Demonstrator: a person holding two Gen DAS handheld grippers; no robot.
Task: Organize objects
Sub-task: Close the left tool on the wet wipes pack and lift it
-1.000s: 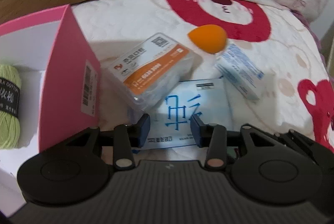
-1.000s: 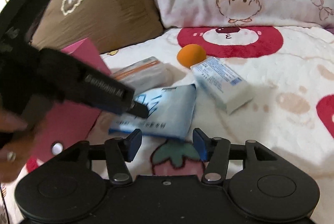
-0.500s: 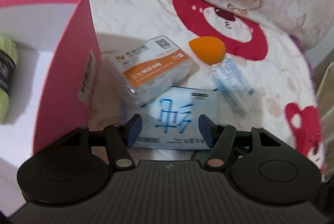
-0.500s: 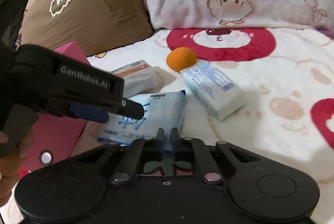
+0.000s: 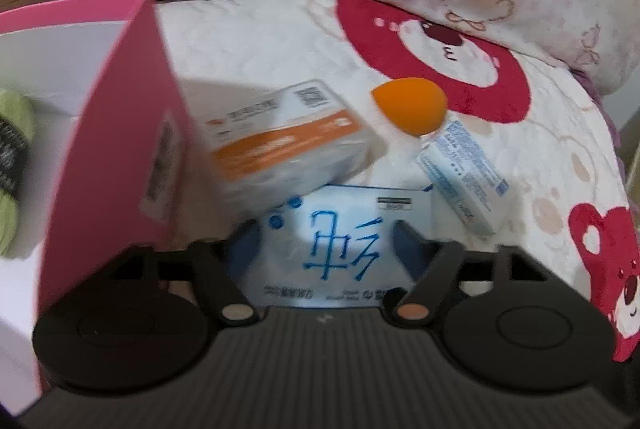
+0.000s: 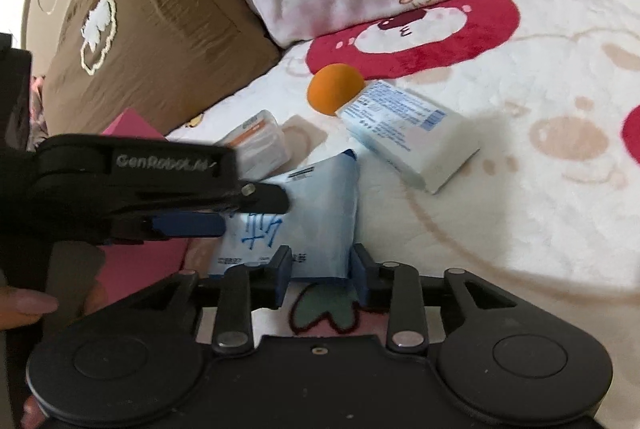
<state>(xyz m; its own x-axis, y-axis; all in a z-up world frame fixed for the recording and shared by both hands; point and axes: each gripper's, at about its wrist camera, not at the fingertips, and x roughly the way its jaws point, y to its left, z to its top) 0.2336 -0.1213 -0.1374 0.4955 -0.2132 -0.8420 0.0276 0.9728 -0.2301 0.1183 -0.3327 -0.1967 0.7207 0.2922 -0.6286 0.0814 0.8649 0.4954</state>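
Here, in the left wrist view, the blue tissue pack (image 5: pixel 344 249) is seen flat on the blanket (image 5: pixel 256 49) directly between the opening, unpressed jaws of the left gripper (image 5: pixel 324 245), beside the pink box (image 5: pixel 116 149).

In the right wrist view, the pack's near edge lies between the right gripper (image 6: pixel 318 271), whose narrow jaws are opening without contact; the left gripper is judged nearer.

The left claw (image 6: pixel 256 207) carries the white lettering "GenRobot.AI" along the side of its black body, legible in the right wrist view. The pale blue packet (image 5: pixel 344 249) bears large blue brush-style Chinese characters on its face, with a small barcode label near one corner and fine print along its lower edge too small to read. The orange-banded pack (image 5: pixel 288 145) shows a QR code and blurred print; the white box (image 6: pixel 404 133) carries dense blue print, and the pink box (image 5: pixel 116 157) a barcode sticker, none legible.
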